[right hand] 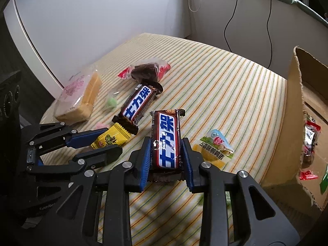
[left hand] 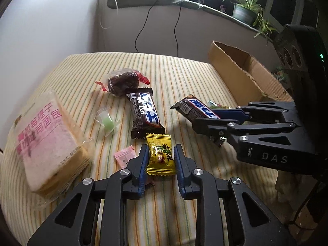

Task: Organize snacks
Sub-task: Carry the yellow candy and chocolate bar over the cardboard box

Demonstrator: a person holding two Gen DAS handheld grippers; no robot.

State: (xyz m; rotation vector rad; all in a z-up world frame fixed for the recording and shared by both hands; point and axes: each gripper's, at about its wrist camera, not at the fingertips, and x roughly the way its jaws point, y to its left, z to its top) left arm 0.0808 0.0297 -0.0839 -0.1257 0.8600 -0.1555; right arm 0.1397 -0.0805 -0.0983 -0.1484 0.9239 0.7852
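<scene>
A yellow candy packet [left hand: 161,154] is bracketed by the blue pads of the left gripper [left hand: 161,160], whose jaws are drawn in against the wrapper's two sides, so the packet is gripped just above the striped cloth [left hand: 184,75]. In the right wrist view the same packet [right hand: 111,138] is seen between the left gripper's fingers [right hand: 102,143]. The right gripper [right hand: 166,157] is closed on a Snickers bar [right hand: 167,141] — the bar stands nearly along the fingers, its far end raised off the cloth [right hand: 235,86]; from the left wrist camera this bar [left hand: 194,108] is seen clamped in the right gripper [left hand: 213,121] near the cardboard box [left hand: 242,73]. A second Snickers bar [left hand: 145,112] lies flat on the cloth, its near end just beside the yellow packet. Beyond it rests a dark cake in clear wrap with red ends [left hand: 124,81], touching the bar's far end. A small green sweet in clear wrap [left hand: 107,122] and a pink sachet [left hand: 125,156] lie to the left, and a wrapped toast loaf with pink print [left hand: 48,141] sits at the cloth's left edge. A quail-egg packet [right hand: 217,147] lies just right of the right gripper, between it and the box [right hand: 293,110] — inside the box, red-ended wrapped snacks [right hand: 310,143] can be made out through the torn wall. A potted plant [left hand: 246,10] stands on the ledge behind.
</scene>
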